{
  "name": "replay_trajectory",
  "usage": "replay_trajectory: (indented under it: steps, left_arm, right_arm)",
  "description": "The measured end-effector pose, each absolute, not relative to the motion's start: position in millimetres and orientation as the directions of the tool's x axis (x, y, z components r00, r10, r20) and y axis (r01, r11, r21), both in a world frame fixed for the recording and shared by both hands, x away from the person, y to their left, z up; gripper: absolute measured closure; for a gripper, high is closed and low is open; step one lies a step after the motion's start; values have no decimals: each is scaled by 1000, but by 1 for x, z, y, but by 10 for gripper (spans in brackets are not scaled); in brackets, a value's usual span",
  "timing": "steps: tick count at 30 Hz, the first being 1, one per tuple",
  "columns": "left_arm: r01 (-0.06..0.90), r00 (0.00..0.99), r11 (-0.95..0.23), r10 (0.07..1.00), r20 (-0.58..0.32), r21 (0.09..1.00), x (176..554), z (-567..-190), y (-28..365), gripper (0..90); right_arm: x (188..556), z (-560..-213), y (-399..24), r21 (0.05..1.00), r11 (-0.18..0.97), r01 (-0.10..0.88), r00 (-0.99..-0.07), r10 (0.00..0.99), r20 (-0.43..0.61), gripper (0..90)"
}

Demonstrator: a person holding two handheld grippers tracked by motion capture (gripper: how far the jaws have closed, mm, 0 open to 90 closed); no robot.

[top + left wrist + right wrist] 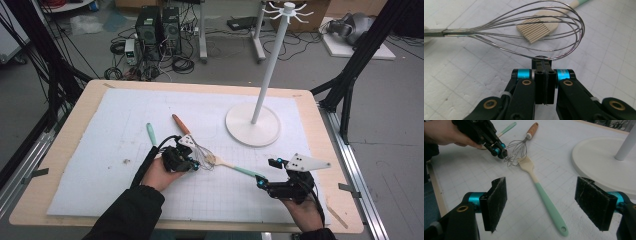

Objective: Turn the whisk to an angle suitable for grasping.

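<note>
A: Left gripper [543, 65]: jaws together, pinching a wire loop of the whisk [529, 32], which lies on the white mat [100, 150] mid-worktop.

B: Right gripper [541, 202]: jaws wide apart, nothing between the pads; brush [541, 192] lies ahead, bristles touching the whisk. White stand [252, 125] just beyond.

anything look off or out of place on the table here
Yes: the wire whisk with a wooden handle lies with its loops over the bristle head of the cream, mint-handled pastry brush, so the two overlap. The left gripper is shut on one whisk wire.
</note>
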State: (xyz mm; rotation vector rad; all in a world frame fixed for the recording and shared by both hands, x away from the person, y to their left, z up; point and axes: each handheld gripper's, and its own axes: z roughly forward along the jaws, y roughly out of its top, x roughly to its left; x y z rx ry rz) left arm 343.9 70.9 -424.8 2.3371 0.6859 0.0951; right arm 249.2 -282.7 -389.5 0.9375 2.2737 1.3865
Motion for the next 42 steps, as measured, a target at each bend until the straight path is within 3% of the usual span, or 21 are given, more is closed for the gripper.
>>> replay_trajectory:
  steps: [27,42]
  left_arm:
    - [412,844,-559,533,-69,720,324,-406,120,796]
    - [403,808,-478,586,-58,780,307,-387,169,611]
  right_arm:
    - [256,-386,-267,870,322,374,-748,659,78,241]
    - [279,-364,-236,857,354,375,-771,632,76,217]
